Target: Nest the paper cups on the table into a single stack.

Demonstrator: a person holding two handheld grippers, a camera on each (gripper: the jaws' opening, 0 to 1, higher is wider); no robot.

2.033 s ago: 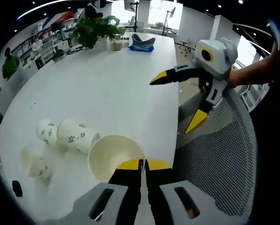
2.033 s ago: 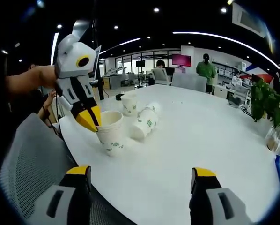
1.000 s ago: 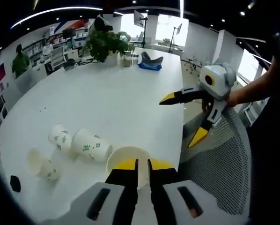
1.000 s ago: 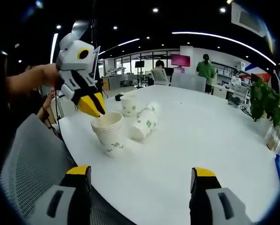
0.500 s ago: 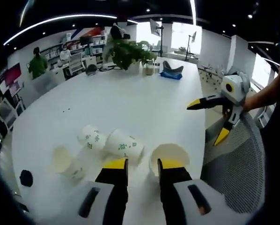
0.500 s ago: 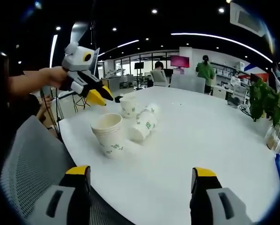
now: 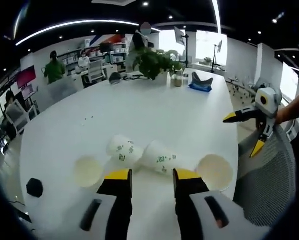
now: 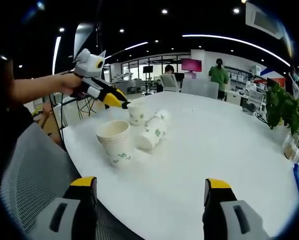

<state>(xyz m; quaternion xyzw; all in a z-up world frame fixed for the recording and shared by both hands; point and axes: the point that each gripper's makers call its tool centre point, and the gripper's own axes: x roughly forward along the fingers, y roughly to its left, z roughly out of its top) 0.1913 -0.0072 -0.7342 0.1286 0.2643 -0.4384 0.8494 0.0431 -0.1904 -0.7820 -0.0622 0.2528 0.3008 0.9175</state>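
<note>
Left gripper view: left gripper [image 7: 148,177] part open, holding nothing, just above two lying cups [image 7: 144,154] on the tabletop [image 7: 139,110]. One upright cup [image 7: 88,171] to their left, the started stack [image 7: 215,170] to their right. Best pinch one lying cup by its rim so it tips upright before nesting.

Right gripper view: right gripper [image 8: 150,192] wide open, empty, near the table edge. Count: one stack [image 8: 114,141], two lying cups [image 8: 154,129], one upright cup [image 8: 135,112].

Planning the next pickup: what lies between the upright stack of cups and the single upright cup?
Two paper cups on their sides lie between the stack and the single upright cup, seen in the left gripper view.
</note>
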